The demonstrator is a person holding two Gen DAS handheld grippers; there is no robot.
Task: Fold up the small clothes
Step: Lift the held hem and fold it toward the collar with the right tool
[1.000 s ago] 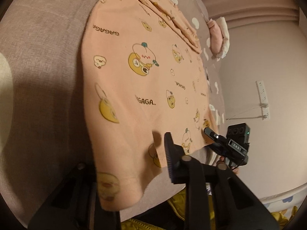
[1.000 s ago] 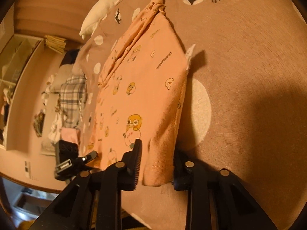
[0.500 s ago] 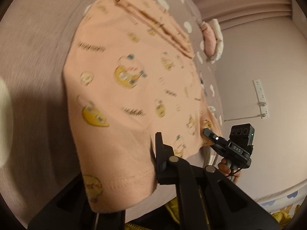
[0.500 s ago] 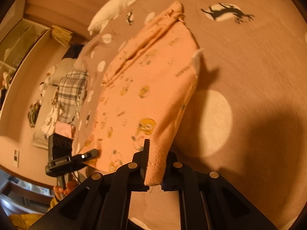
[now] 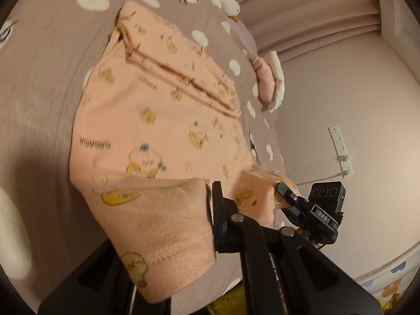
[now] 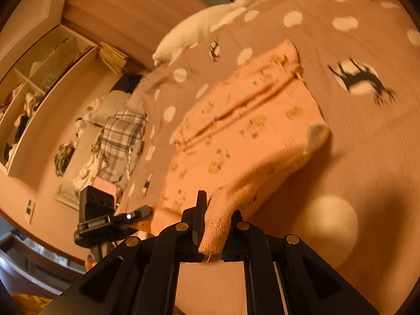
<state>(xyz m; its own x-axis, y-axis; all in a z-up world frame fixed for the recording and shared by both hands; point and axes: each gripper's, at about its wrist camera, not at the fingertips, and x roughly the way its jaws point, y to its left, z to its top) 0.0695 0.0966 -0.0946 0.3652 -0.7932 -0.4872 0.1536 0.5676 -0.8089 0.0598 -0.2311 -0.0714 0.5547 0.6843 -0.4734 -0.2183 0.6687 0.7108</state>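
A small peach garment (image 5: 162,120) printed with yellow cartoon figures lies on the mauve bedspread (image 5: 39,84). My left gripper (image 5: 204,220) is shut on its near hem corner, and the cloth there is lifted and curls over the jaw. In the right wrist view the same garment (image 6: 252,131) stretches away from me, and my right gripper (image 6: 215,225) is shut on the other near hem corner, raised off the bed. Each view shows the other gripper: the right one (image 5: 288,197) at the garment's far corner, the left one (image 6: 141,212) at lower left.
A white goose plush (image 6: 210,23) lies along the far side of the bed, and a pink cushion (image 5: 267,84) near the wall. Shelves (image 6: 39,84) and a heap of plaid clothes (image 6: 120,136) stand beyond the bed. A wall socket strip (image 5: 340,149) is on the right.
Both grippers went from open around the hem corners to shut on them. Both then rose, lifting the near hem off the bedspread.
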